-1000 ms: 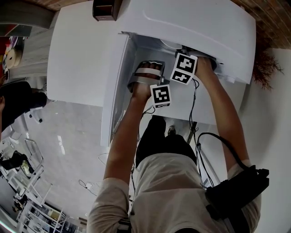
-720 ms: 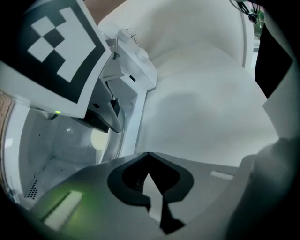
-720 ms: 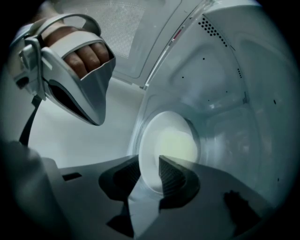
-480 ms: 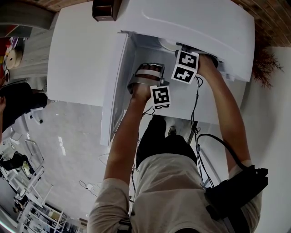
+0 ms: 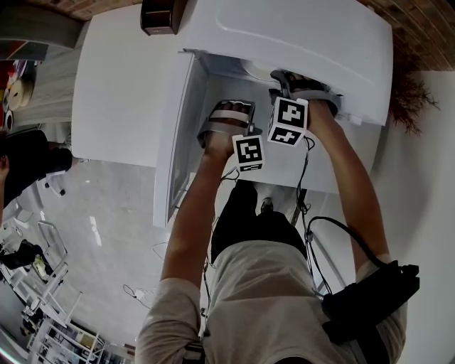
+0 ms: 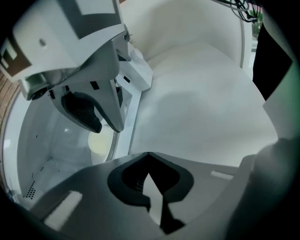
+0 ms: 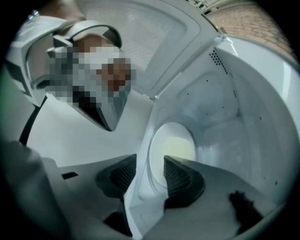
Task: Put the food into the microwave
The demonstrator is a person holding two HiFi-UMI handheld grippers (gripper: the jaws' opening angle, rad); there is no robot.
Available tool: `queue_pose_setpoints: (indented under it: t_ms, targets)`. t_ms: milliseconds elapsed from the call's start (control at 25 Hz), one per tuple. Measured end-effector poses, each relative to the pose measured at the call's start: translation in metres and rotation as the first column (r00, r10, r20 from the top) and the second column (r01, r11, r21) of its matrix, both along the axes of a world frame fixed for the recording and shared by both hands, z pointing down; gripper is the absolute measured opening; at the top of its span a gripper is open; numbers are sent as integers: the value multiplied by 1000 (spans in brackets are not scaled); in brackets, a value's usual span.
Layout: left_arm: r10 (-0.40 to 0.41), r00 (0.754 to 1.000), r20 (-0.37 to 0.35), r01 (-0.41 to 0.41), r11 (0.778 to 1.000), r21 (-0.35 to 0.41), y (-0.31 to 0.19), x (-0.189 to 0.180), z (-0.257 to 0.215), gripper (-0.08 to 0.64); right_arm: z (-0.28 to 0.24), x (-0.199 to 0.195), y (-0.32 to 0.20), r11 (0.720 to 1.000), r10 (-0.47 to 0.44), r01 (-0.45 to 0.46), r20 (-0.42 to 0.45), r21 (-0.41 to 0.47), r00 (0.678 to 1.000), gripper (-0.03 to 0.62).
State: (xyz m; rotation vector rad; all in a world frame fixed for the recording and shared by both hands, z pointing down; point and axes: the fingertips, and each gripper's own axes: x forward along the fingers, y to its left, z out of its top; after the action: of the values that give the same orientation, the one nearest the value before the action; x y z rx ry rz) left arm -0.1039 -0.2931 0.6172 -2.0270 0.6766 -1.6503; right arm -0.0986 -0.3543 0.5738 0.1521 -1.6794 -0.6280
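- The food (image 7: 182,146), pale yellow on a white plate (image 7: 161,154), is seen lying on the cavity floor of the microwave (image 5: 320,43), apparently close to the floor's front edge.
- The right claw (image 7: 150,176) is held at the cavity mouth. Its jaws have just been opening and stand wide apart, with no pad pressed on anything. Only a white edge, seemingly the microwave's front frame, runs between them, and the plate lies just beyond.
- The left claw (image 6: 149,161) is kept outside the cavity, beside the right one, with its jaws brought together and nothing held.
- Progress is judged as follows: the placing looks done and the plate released. What is left is for the right claw to be drawn out and the door (image 5: 121,85), which stands swung open to the left, to be closed.
- Obstruction: both claws and the trailing cables (image 5: 302,185) sit in the door's swing path and would need to be cleared first. The front frame edge between the right jaws could be caught on the way out.
- Surroundings: a dark box (image 5: 165,14) is noted at the microwave's top edge, a brick wall (image 5: 426,28) at the right, and another person (image 5: 28,156) partly in view at the left.
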Motion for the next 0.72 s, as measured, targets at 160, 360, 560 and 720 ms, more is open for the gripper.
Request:
queue_pose_setpoints:
  t_ms: [160, 360, 560, 720]
  targets:
    - [2, 1000, 6, -2, 1000, 3, 4, 3, -1, 6, -8, 2, 6, 986, -82, 84, -20, 146, 996, 126]
    - [3, 1000, 6, -3, 1000, 21, 7, 8, -8, 8, -17, 7, 12, 979, -59, 51, 39, 197, 997, 10]
    - [-1, 1000, 6, 1, 999, 44, 13, 11, -17, 6, -20, 19, 24, 980, -34, 21, 60, 198, 998, 9]
    - [1, 1000, 9, -1, 998, 60, 21, 18, -24, 6, -23, 25, 39, 976, -44, 29, 67, 218, 997, 8]
